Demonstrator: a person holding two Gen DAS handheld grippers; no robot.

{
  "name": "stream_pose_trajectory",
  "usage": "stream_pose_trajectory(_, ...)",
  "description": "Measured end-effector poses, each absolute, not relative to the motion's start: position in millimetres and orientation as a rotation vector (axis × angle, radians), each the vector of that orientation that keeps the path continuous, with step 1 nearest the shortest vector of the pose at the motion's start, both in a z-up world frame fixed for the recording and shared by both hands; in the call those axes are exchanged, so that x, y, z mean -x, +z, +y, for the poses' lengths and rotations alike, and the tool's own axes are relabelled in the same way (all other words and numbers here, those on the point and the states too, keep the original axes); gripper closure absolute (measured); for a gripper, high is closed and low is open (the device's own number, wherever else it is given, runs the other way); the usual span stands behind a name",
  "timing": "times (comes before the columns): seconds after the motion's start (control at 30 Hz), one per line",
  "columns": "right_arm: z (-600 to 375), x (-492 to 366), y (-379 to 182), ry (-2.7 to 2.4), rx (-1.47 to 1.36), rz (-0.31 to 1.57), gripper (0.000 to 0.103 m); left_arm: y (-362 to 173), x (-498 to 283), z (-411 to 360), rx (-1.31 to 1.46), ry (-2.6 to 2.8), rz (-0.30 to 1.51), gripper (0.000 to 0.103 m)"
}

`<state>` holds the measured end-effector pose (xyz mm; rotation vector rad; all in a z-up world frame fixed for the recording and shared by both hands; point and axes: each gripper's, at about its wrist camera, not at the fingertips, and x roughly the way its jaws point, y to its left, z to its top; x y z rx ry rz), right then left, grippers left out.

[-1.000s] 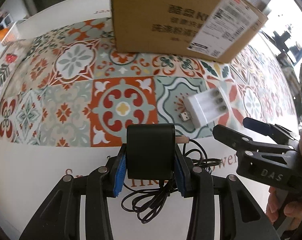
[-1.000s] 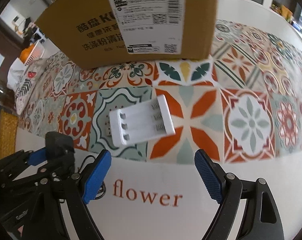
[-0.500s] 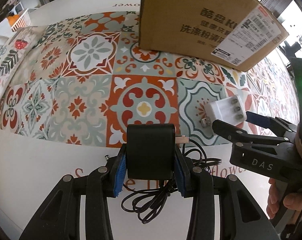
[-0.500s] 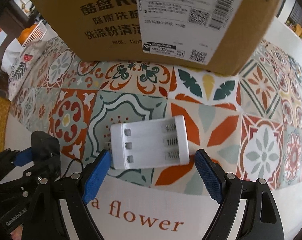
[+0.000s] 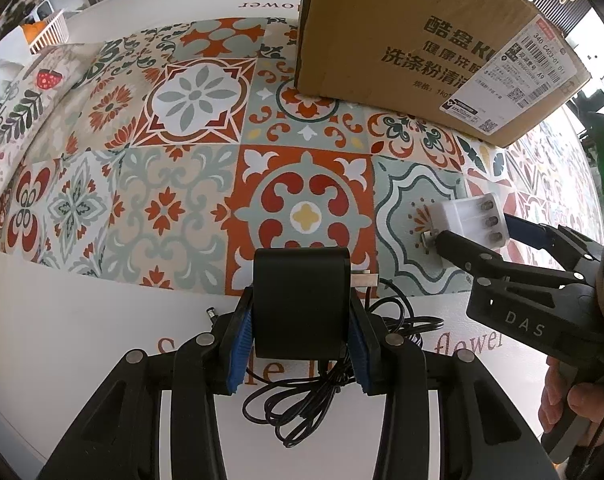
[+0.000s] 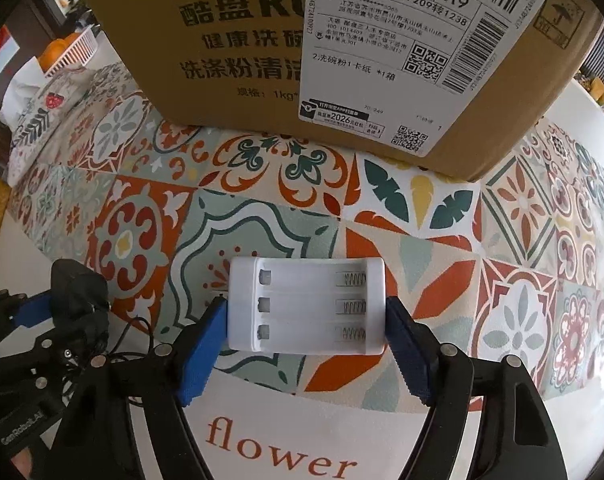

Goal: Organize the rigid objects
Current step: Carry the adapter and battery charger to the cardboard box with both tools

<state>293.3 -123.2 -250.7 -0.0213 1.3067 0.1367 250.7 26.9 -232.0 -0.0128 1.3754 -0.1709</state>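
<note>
Sitting between right gripper [image 6: 305, 320] pads, touching both: white battery charger [image 6: 306, 308].

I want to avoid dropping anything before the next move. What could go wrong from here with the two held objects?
1. The black power adapter is clamped in the left gripper, but its thin black cable hangs loose in coils on the white table; it may snag or drag.
2. The right gripper touches the white plastic battery charger only at its two short ends; the smooth shell might slip or tilt.
3. The brown cardboard box stands close behind; lifting forward could hit it.
</note>
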Motion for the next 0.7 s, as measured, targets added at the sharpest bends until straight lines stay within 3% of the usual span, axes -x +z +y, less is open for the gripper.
stream_pose_trajectory(0.33, -138.9, -278.6, -226.7, 0.129, -0.02, 1.255, 0.026, -220.4, -248.5, 19.8, -0.001, -0.185, 1.336, 0.062)
stream_pose_trajectory(0.7, -153.6, -262.4, -178.0, 0.107, -0.03, 1.159, 0.026, -171.2, -248.6, 7.8, -0.015, -0.209, 1.237, 0.062)
